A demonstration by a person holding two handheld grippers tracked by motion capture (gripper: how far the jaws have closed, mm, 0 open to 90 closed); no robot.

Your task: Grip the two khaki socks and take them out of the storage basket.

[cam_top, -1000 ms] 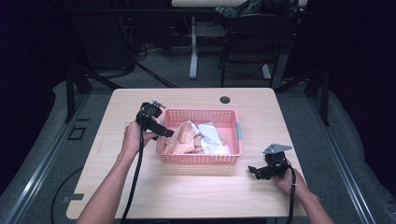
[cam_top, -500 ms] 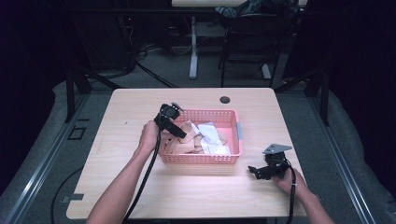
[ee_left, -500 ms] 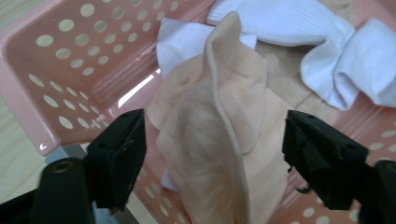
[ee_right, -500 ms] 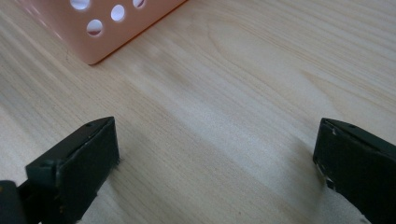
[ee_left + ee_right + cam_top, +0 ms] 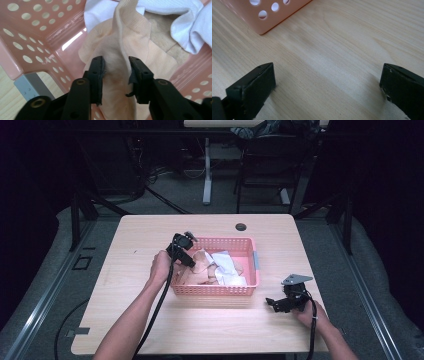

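The left claw [image 5: 115, 75] is down inside the pink perforated plastic basket [image 5: 252, 262], its jaws partly spread with a raised fold of peach-coloured stretch fabric [image 5: 117, 50] lying between them and seemingly touching both pads, not yet pinched. This looks like the grasping step: next the jaws must press together on that fold before lifting it clear of the white cloth [image 5: 185, 27] beyond the claw.

The right claw [image 5: 278, 303] rests on the pale wooden worktop [image 5: 337, 50], jaws spread wide and empty, the basket's corner ahead of it.

A second ago the left claw hovered outside the basket's near-left rim; the right has not moved.
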